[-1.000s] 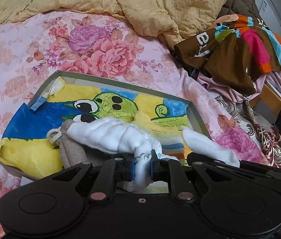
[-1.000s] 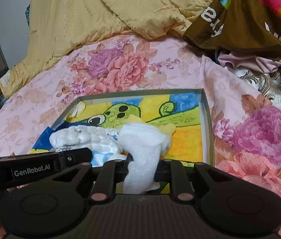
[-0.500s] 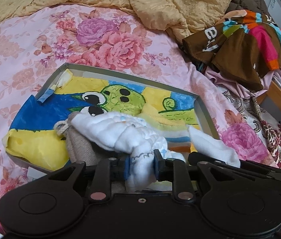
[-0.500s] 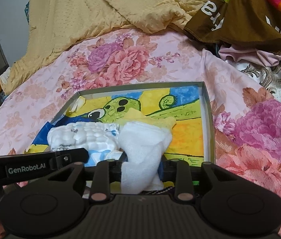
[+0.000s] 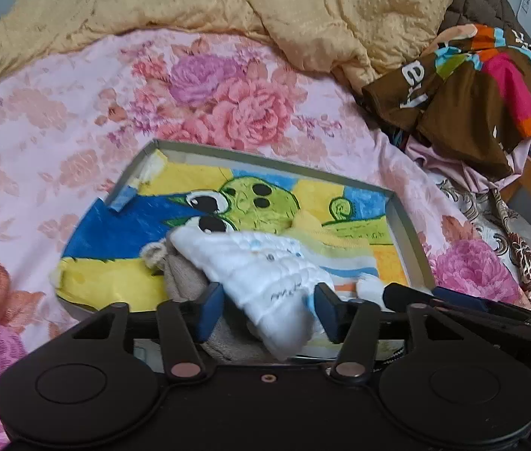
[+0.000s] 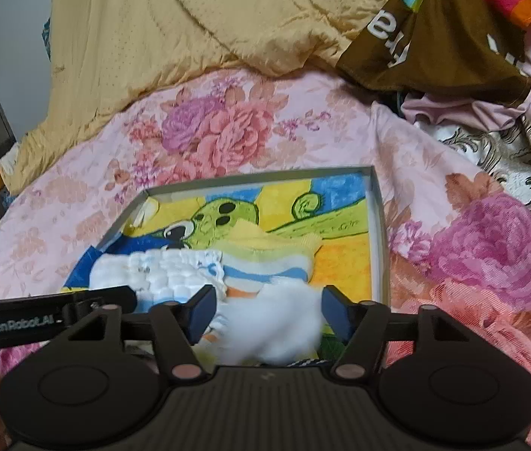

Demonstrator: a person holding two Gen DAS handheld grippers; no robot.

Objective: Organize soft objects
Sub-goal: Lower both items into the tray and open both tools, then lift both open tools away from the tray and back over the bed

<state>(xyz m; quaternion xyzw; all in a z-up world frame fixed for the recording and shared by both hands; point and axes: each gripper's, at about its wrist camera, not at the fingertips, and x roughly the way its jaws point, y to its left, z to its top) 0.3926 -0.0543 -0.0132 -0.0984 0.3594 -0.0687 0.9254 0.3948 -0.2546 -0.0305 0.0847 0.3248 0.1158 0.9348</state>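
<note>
So my left gripper (image 5: pixel 269 312) has its jaws spread apart, with the quilted white cloth (image 5: pixel 265 270) lying loose between them, not pinched. It drapes over a beige sock (image 5: pixel 186 282) at the near edge of the shallow tray (image 5: pixel 404 221), which has a cartoon frog towel (image 5: pixel 250 203) lining it. My right gripper (image 6: pixel 265 314) is the same deal, jaws wide, a blurry white fluffy cloth (image 6: pixel 276 327) sitting between them. A striped yellow sock (image 6: pixel 265 259) lies just behind that in the tray. Tray sits on the pink floral bedspread (image 6: pixel 228 127), with a tan blanket (image 5: pixel 303 11) bunched further back.
</note>
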